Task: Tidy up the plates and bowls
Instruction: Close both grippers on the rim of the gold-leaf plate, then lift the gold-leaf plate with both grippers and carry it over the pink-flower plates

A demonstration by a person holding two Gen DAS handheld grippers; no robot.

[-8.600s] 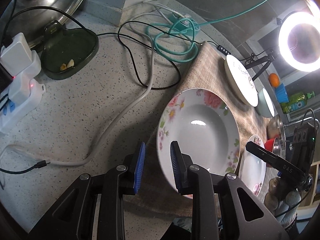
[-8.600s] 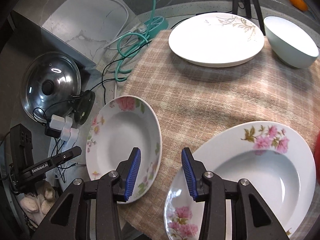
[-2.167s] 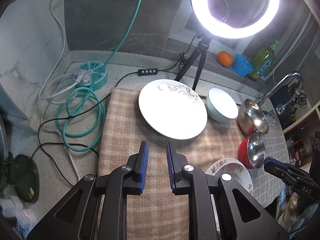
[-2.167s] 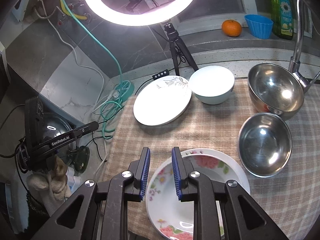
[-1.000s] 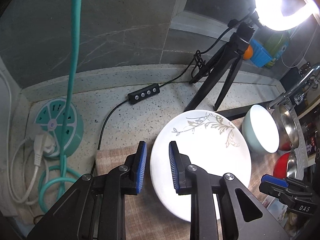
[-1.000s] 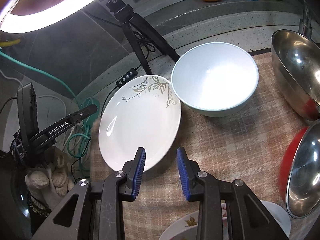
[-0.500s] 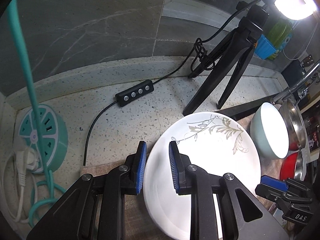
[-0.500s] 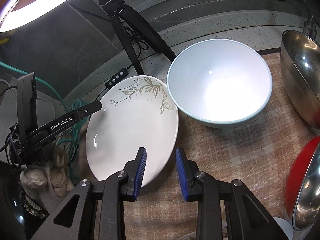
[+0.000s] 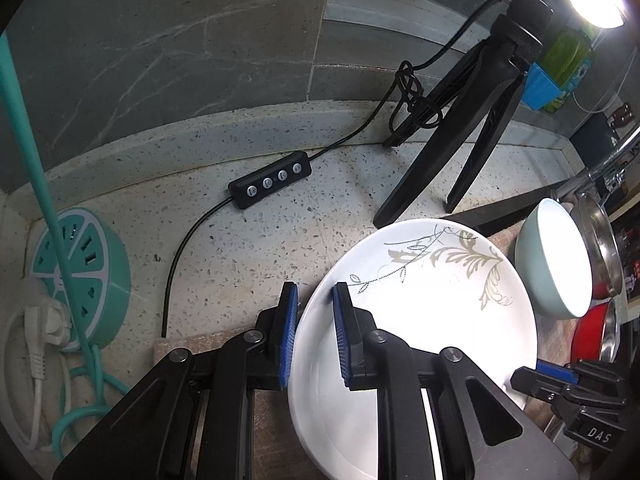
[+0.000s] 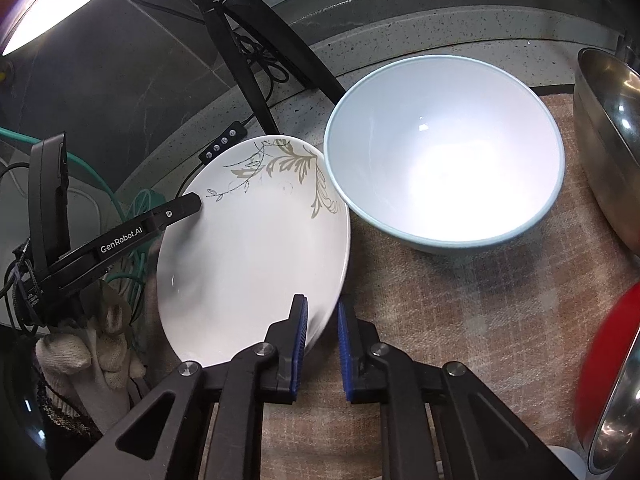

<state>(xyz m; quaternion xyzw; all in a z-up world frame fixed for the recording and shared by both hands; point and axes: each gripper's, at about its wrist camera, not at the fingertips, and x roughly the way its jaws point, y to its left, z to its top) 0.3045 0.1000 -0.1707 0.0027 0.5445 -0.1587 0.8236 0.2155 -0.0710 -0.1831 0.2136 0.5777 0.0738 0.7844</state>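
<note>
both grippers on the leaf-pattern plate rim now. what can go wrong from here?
1. Both grips are shallow edge pinches: the left gripper is closing on the white plate at its rim, and the right gripper holds the opposite rim. Glossy ceramic could slip or tilt out if the hands lift unevenly.
2. The plate's far edge sits against the pale blue bowl; lifting or swinging may knock it.
3. The tripod legs stand just behind, so moving the plate backward could hit them.

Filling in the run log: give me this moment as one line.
stage: gripping leaf-pattern plate | left tool: closing on its rim | right tool: shut on opposite rim | pale blue bowl: beside plate
</note>
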